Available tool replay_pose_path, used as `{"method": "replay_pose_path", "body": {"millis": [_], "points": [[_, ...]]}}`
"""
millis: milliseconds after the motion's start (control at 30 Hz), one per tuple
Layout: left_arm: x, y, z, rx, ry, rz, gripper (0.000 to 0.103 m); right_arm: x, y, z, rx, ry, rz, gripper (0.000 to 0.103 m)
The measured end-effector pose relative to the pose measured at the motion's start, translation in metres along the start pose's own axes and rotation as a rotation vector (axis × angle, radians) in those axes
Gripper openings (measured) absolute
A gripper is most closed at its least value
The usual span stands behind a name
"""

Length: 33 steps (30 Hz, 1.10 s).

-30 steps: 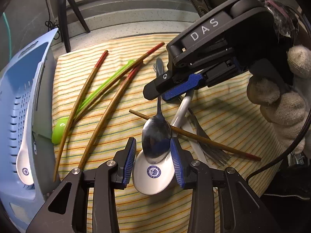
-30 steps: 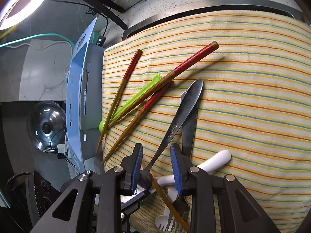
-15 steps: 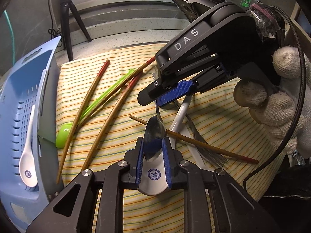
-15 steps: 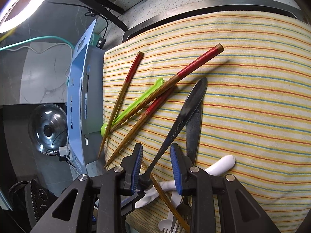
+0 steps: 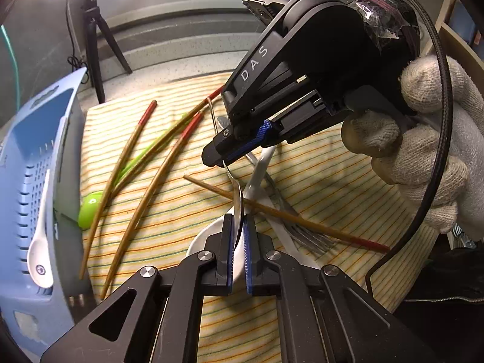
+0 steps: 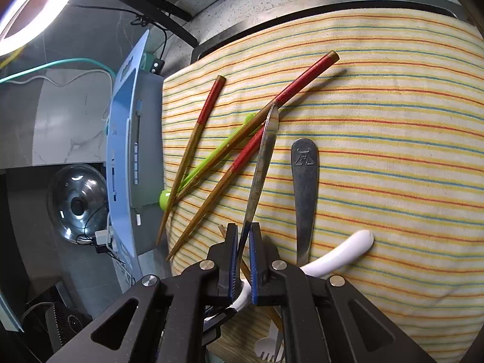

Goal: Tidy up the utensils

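Sorted: one white spoon [image 5: 40, 251] in blue basket [image 5: 18, 151], nine o'clock. Both grippers clamp metal spoon [image 6: 261, 163]. Remaining: chopsticks, fork, apparently more.

Left wrist view: sits just behind the left tongs [image 5: 238, 248], looks steeply down and forward across the striped cloth [image 5: 181, 211], close up; blue basket [image 5: 36, 181] at its left edge, right tongs [image 5: 230, 151] ahead.

Right wrist view: behind the right tongs [image 6: 243, 260], angled down along the cloth [image 6: 378, 151] toward the basket [image 6: 121, 139].

Shared: cloth, chopsticks [image 5: 145, 202] [image 6: 193, 148], green spoon [image 5: 90, 205] [image 6: 211, 160].
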State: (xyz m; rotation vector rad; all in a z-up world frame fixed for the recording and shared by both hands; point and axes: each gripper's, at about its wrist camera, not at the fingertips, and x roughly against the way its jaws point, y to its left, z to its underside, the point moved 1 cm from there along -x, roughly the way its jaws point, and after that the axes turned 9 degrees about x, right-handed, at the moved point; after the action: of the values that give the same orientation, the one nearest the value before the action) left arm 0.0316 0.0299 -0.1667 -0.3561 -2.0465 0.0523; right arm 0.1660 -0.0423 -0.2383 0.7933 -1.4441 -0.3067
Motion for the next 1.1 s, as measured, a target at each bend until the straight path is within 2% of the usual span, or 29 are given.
{"method": "replay_pose_path", "body": {"millis": [300,467,800,1100], "points": [[0.031,-0.002,0.005,-0.004,-0.054,0.003,0.005,0.022,0.025,0.011,0.011,-0.039,-0.05,0.005],[0.048,0.008,0.006,0.025,-0.088,-0.005,0.005,0.025,0.049,0.006,0.046,-0.052,-0.076,0.004],[0.072,0.071,-0.008,0.108,-0.162,-0.085,0.005,0.002,0.126,-0.027,0.157,-0.051,-0.103,0.004],[0.066,0.128,-0.002,0.173,-0.134,-0.137,0.005,-0.052,0.166,-0.051,0.197,-0.001,-0.075,0.004]]}}
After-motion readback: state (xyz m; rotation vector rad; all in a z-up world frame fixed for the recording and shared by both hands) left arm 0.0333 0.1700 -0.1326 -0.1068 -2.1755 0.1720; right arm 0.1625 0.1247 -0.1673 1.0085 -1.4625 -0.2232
